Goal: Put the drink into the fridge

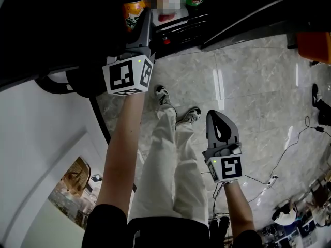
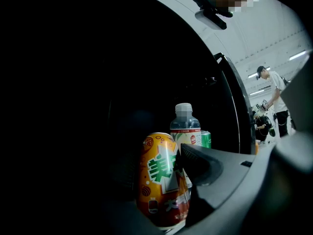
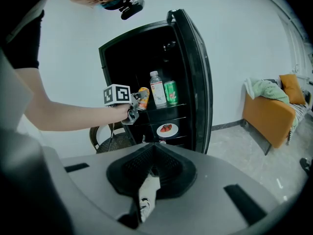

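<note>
An orange drink can point(image 2: 164, 180) sits between the jaws of my left gripper point(image 2: 161, 199), which is shut on it. In the head view the can point(image 1: 133, 12) is held at the dark opening of the black fridge point(image 3: 127, 58). The right gripper view shows the can point(image 3: 143, 98) at shelf height, just left of a clear bottle point(image 3: 157, 89) and a green can point(image 3: 170, 92). Whether it rests on the shelf I cannot tell. My right gripper point(image 1: 216, 117) hangs low over the floor, shut and empty, with its pads point(image 3: 146, 173) meeting.
The fridge door point(image 3: 198, 82) stands open to the right. A plate of red food point(image 3: 167, 129) lies on a lower shelf. A chair point(image 3: 105, 138) stands left of the fridge, an orange sofa point(image 3: 274, 111) at the right. Cables point(image 1: 289, 143) trail over the marble floor.
</note>
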Motion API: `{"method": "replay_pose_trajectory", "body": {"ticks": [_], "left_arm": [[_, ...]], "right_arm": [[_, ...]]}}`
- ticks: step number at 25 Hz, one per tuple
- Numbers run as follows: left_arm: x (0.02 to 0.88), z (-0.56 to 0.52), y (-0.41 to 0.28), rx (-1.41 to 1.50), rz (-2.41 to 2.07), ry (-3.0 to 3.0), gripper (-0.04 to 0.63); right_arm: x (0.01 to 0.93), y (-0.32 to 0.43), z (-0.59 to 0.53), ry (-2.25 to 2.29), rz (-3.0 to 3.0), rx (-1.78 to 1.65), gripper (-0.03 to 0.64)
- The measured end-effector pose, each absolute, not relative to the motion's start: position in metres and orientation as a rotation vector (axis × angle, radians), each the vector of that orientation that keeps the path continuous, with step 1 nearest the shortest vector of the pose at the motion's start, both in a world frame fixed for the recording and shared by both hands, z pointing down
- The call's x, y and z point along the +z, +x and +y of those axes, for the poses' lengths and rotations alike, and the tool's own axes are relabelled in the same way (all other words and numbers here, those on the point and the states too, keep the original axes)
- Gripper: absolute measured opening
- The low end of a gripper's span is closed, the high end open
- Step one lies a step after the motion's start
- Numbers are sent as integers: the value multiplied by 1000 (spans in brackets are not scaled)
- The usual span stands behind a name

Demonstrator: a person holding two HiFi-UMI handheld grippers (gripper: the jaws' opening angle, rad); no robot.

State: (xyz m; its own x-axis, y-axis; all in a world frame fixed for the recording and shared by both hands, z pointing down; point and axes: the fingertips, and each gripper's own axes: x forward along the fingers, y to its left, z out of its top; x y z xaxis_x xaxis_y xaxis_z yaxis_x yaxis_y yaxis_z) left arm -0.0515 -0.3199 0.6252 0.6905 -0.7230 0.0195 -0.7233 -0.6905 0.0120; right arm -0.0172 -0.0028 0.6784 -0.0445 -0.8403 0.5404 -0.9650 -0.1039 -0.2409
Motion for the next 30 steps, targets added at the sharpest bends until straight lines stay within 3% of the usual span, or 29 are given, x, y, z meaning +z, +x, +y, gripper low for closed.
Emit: {"method": "replay_pose_trajectory", "body": {"ticks": [18,30], "left_arm": [[623,-352,-40,-39,-1328,2827,293],[628,-351,-31,257,-1341,2816,291]], "right_arm": [[685,-19,6,1993,-1910,914,14],[686,-25,-2,1968,-1943,918,14]]}}
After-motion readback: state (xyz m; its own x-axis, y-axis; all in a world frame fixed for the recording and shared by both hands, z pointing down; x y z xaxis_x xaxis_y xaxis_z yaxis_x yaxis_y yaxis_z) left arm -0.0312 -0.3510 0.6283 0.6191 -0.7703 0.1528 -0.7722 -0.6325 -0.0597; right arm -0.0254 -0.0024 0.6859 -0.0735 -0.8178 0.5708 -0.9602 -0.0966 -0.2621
